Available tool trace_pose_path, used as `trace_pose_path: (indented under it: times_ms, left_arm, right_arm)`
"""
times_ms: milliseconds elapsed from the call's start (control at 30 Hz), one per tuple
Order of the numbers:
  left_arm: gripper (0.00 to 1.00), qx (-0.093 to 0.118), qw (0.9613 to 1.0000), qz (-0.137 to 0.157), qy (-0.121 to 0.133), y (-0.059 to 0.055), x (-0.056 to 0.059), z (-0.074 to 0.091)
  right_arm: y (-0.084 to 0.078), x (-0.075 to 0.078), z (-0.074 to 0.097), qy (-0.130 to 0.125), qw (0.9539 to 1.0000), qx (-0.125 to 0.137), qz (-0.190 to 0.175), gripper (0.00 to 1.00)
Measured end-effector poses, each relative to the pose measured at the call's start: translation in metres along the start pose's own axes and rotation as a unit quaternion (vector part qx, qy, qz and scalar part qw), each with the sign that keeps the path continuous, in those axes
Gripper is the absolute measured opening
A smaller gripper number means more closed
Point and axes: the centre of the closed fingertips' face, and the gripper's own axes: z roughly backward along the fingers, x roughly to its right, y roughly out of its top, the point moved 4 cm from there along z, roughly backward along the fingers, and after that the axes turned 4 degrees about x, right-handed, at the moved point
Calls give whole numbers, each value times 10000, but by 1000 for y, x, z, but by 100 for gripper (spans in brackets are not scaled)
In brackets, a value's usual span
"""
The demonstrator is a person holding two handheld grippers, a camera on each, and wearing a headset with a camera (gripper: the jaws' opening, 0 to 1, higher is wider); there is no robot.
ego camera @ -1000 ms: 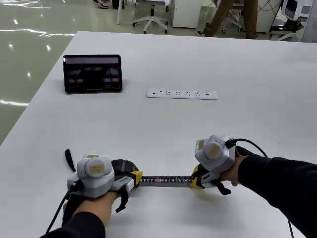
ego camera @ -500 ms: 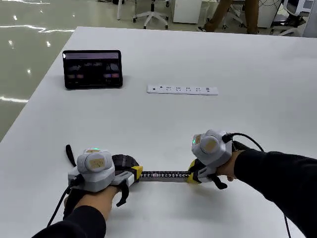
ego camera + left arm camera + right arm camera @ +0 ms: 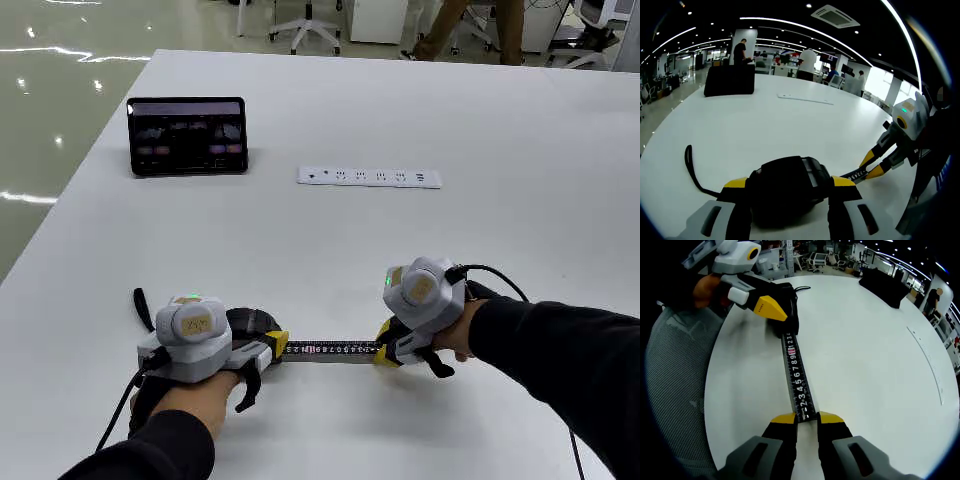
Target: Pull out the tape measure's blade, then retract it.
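- Your left gripper (image 3: pixel 789 183) clamps the black tape measure case (image 3: pixel 785 197) between its jaws on the worktop (image 3: pixel 765 120).
- Your right gripper (image 3: pixel 806 418) has its jaws nearly closed, seemingly pinching the end of the blade (image 3: pixel 796 375), which stretches back to the case.

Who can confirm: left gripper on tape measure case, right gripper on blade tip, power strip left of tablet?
Wrong: head view shows the power strip right of the tablet. The left gripper on the tape measure case, right gripper on the blade tip: correct.

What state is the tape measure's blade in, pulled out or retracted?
Pulled out. A numbered stretch of blade spans from the black case in the left hand-held gripper to the right hand-held gripper, shut on its end.
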Motion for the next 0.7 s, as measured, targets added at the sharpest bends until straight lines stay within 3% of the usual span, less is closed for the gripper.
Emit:
trace_pose_path:
  times_ms: [700]
  left_arm:
    - [58,-15,10000,23,-7,0,0,0]
  right_arm:
    - [7,-2,-4,31,9999,138,-12,11]
